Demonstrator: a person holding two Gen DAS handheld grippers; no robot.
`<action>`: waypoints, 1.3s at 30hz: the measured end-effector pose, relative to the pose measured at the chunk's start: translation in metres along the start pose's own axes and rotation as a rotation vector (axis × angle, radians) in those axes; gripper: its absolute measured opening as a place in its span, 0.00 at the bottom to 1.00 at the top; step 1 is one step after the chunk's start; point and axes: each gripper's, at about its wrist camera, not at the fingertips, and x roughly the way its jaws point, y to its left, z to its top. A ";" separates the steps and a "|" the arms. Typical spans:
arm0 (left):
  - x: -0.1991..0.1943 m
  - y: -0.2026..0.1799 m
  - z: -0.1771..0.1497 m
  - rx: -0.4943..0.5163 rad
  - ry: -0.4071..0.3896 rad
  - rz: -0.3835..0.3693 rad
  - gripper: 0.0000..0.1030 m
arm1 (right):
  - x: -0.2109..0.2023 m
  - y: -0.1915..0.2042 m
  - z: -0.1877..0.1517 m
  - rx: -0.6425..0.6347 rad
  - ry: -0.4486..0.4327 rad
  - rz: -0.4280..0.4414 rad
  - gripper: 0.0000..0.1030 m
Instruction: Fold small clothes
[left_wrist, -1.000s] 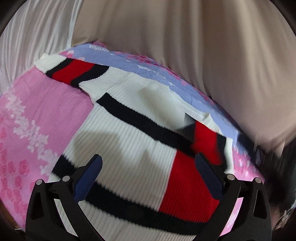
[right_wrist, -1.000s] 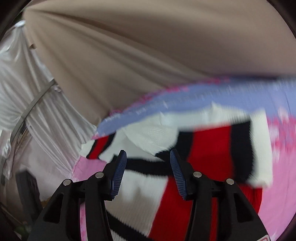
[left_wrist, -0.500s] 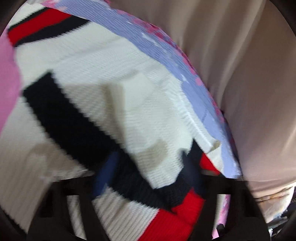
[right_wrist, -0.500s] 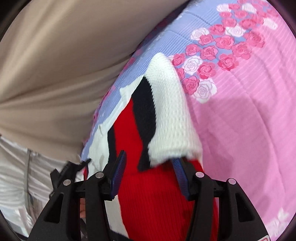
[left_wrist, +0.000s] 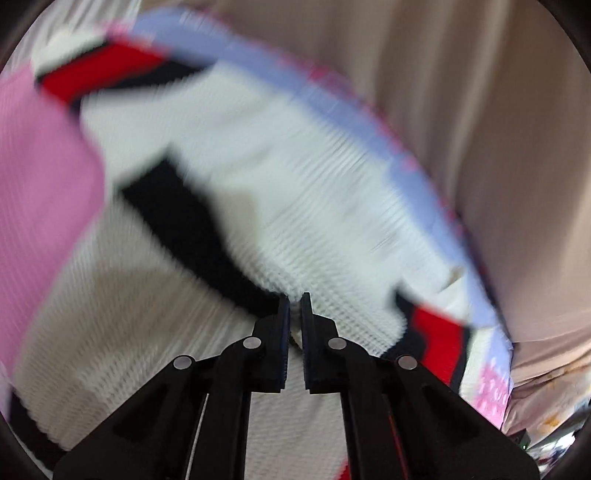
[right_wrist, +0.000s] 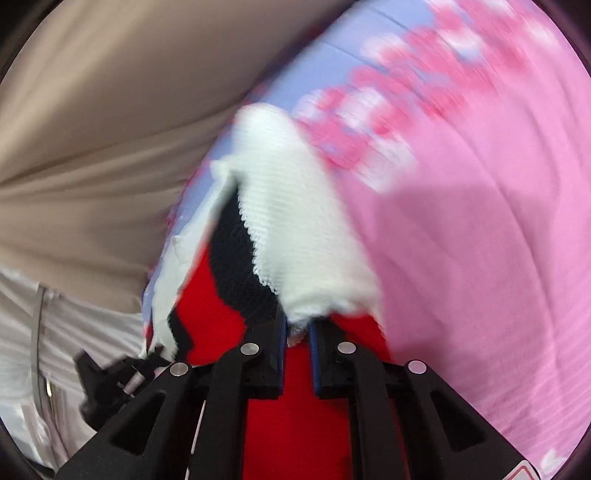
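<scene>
A small knit sweater, white with navy and red stripes, lies spread on a pink and lilac flowered sheet. My left gripper is shut on a pinch of its white knit, beside a navy stripe. In the right wrist view one sleeve lies folded back over the red panel, its white cuff nearest me. My right gripper has its jaws closing, and the pads pinch the cuff's edge between them. Both views are blurred by motion.
The pink sheet extends to the right of the sleeve, with a lilac band of roses along its far edge. A beige curtain hangs just behind the bed edge. A black device part shows at lower left in the right wrist view.
The left gripper came down onto the sweater from wide open and shut on the white knit. The right gripper rolled, dropped to the sleeve cuff, and its jaws narrowed onto it.
</scene>
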 end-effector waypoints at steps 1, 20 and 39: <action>-0.001 0.001 -0.001 0.011 -0.016 -0.007 0.05 | -0.004 0.001 0.000 -0.003 -0.013 0.001 0.08; -0.019 0.013 0.001 0.085 -0.057 -0.098 0.07 | 0.061 0.080 0.103 -0.451 -0.024 -0.415 0.36; -0.040 0.005 0.023 0.098 -0.121 -0.127 0.36 | 0.114 0.151 0.021 -0.581 0.159 -0.130 0.19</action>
